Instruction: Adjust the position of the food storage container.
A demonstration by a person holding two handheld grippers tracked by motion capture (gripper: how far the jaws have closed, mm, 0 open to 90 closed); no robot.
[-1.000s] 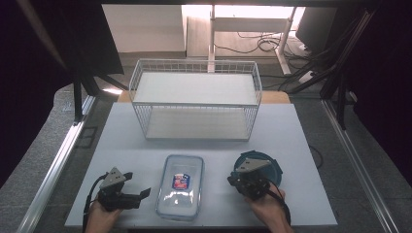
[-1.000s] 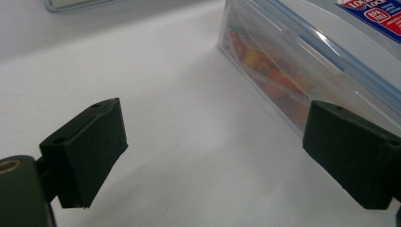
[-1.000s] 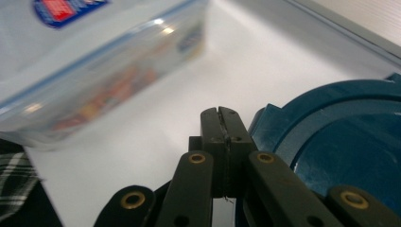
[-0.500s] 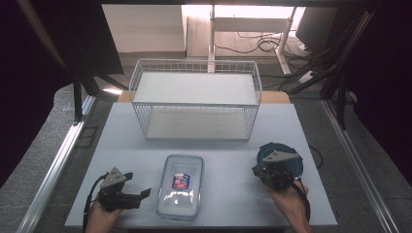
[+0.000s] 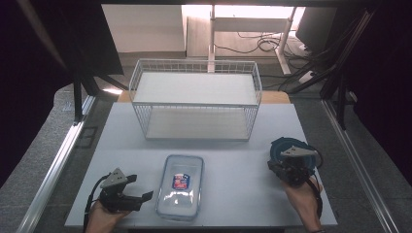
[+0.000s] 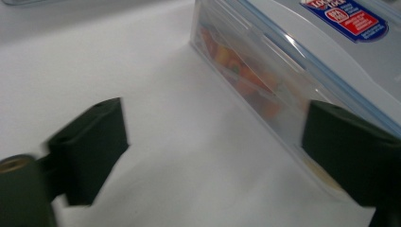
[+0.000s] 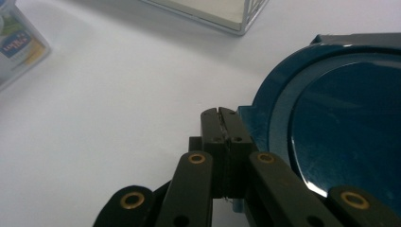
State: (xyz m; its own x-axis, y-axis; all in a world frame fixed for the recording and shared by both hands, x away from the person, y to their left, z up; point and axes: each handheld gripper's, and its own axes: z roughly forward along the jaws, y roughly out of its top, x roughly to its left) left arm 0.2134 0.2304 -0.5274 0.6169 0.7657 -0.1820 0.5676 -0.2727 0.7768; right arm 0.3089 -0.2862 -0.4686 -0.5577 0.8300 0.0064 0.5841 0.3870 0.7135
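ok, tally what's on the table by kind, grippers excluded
Clear lidded food container: 1
White wire basket rack: 1
Dark blue round lid: 1
Total: 3

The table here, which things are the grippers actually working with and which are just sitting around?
In use:
- clear food box, beside the open left gripper
- blue lid, its edge at the shut right gripper

Lying about:
- white wire basket
- cables on the floor behind
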